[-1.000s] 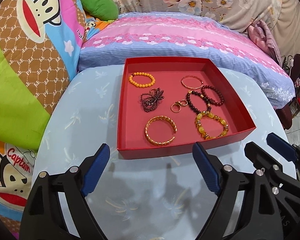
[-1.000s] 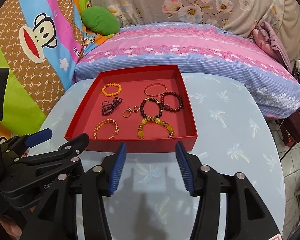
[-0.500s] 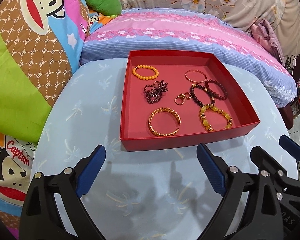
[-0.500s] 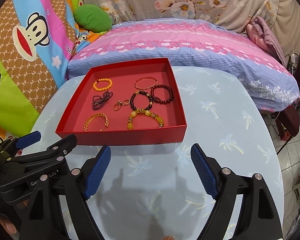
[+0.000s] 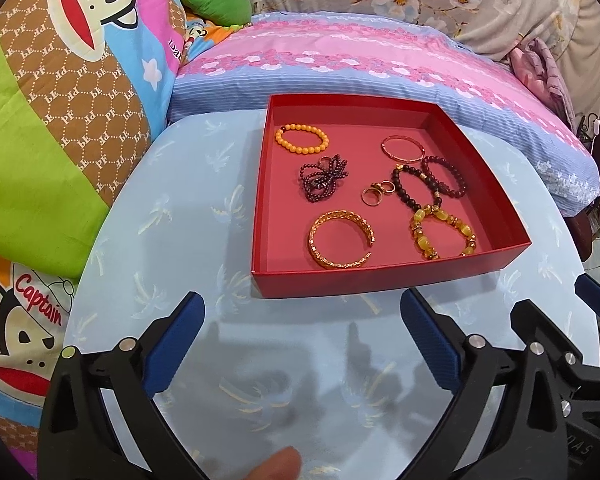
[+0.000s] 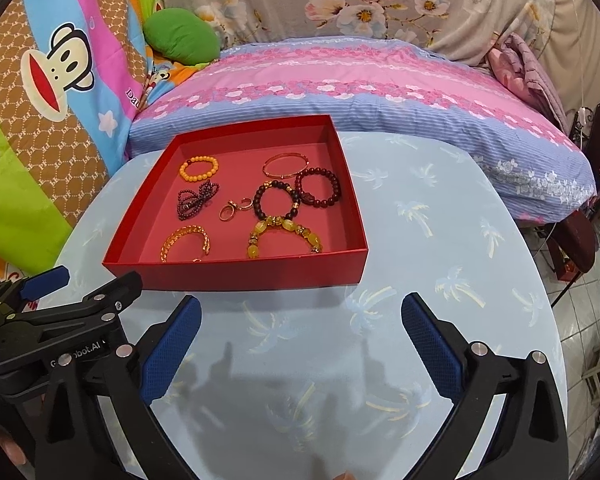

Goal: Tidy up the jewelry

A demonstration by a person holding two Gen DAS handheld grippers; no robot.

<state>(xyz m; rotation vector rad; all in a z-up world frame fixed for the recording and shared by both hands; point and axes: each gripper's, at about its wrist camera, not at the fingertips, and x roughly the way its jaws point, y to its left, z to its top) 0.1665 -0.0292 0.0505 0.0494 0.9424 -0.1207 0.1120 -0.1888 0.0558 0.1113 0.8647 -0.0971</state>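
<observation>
**Waiting by the jewelry box**

Sitting in the middle of the frame, the shallow red cardboard box [image 5: 380, 280] holds all the bracelets and small gold rings [image 5: 376, 194]. Both the left gripper [image 5: 302, 344] and right gripper [image 6: 300, 344] hang spread wide, holding nothing, low in the frame. Sorting may be done or just starting; I cannot tell.

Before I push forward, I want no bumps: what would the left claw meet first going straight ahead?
Probably the near wall of the red tray, which lies across the open left claw's line; only bare tabletop lies between. Height is unclear.
</observation>
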